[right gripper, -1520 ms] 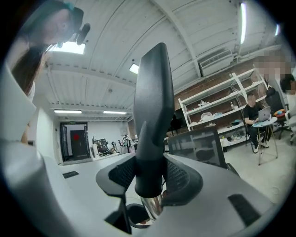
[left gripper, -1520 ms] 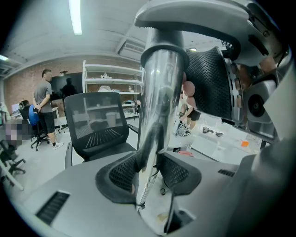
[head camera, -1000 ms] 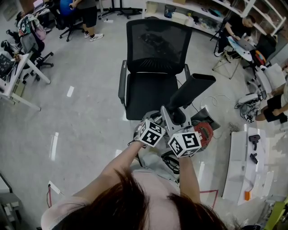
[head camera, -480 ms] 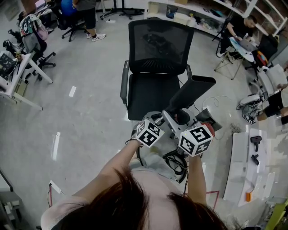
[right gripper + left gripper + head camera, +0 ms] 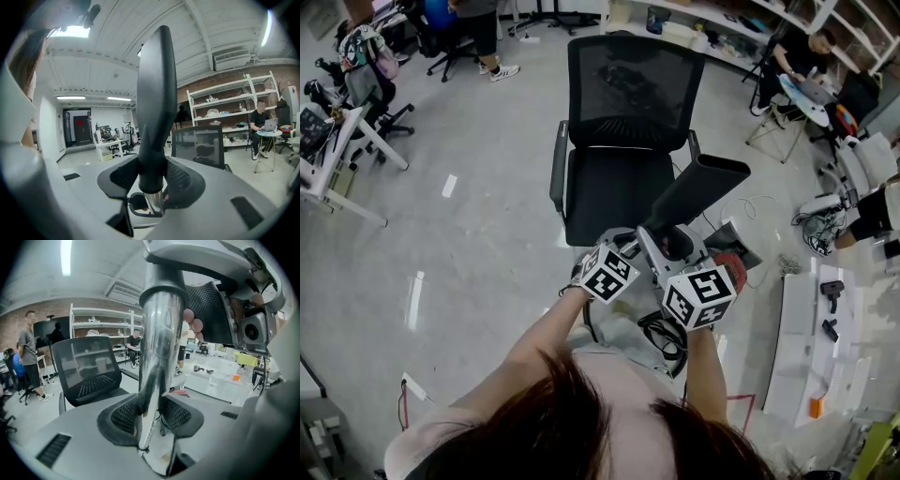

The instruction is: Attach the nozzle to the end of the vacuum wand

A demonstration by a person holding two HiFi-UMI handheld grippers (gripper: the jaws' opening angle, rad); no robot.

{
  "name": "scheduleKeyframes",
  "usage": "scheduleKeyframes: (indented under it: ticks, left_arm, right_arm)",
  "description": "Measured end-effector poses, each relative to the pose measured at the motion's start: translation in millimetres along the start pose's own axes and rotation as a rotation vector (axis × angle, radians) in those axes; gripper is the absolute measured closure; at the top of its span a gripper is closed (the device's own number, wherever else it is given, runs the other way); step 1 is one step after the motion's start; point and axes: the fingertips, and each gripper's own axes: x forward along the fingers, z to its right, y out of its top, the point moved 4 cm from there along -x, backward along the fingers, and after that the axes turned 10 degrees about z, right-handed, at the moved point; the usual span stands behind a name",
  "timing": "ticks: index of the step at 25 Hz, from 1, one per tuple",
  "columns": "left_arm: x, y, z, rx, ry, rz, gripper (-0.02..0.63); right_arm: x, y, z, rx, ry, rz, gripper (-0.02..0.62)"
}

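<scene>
Firmly, the left gripper (image 5: 152, 417) clamps the metal wand (image 5: 158, 333); the right gripper (image 5: 151, 180) clamps the black nozzle (image 5: 154, 93) on its end.

I am standing in an open workroom, half office and half lab. At 12 o'clock a black mesh office chair (image 5: 623, 141) stands on a bare grey floor (image 5: 478, 234). At 1 o'clock white shelves (image 5: 712, 23) run along a brick wall (image 5: 281, 77), and a person (image 5: 792, 56) sits before them at a laptop. At 10 o'clock there are white desks (image 5: 333, 183) and more rolling chairs (image 5: 366, 89). At 3 o'clock a white table (image 5: 797, 375) carries small tools, and at 2 o'clock cables (image 5: 814, 230) lie on the floor. Strip lights (image 5: 70, 97) line the white ceiling.
</scene>
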Motion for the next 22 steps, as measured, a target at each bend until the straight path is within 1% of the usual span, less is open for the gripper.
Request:
scheduleKeyframes:
  ticks: [7, 9, 11, 13, 16, 19, 22]
  left_arm:
    - [0, -3, -3, -0.005, 0.033, 0.006, 0.448]
    - [0, -4, -3, -0.006, 0.040, 0.006, 0.448]
    - [-1, -3, -3, -0.004, 0.028, 0.006, 0.448]
    - [-2, -3, -2, -0.001, 0.009, 0.008, 0.448]
    - [-3, -2, -2, 0.000, -0.003, 0.010, 0.448]
    - [-5, -2, -2, 0.003, -0.019, 0.011, 0.448]
    - [-7, -2, -1, 0.009, -0.035, 0.019, 0.448]
  right_arm:
    - [2, -4, -5, -0.030, -0.124, 0.046, 0.410]
    - [3, -5, -6, -0.031, -0.157, 0.043, 0.410]
    - [3, -4, -7, -0.034, -0.164, 0.021, 0.410]
    - [3, -3, -8, -0.043, -0.128, -0.017, 0.408]
    - [1, 1, -9, -0.037, -0.026, -0.074, 0.408]
    - [-1, 13, -8, 0.003, 0.063, -0.067, 0.408]
    - [1, 20, -7, 0.010, 0.120, -0.060, 0.408]
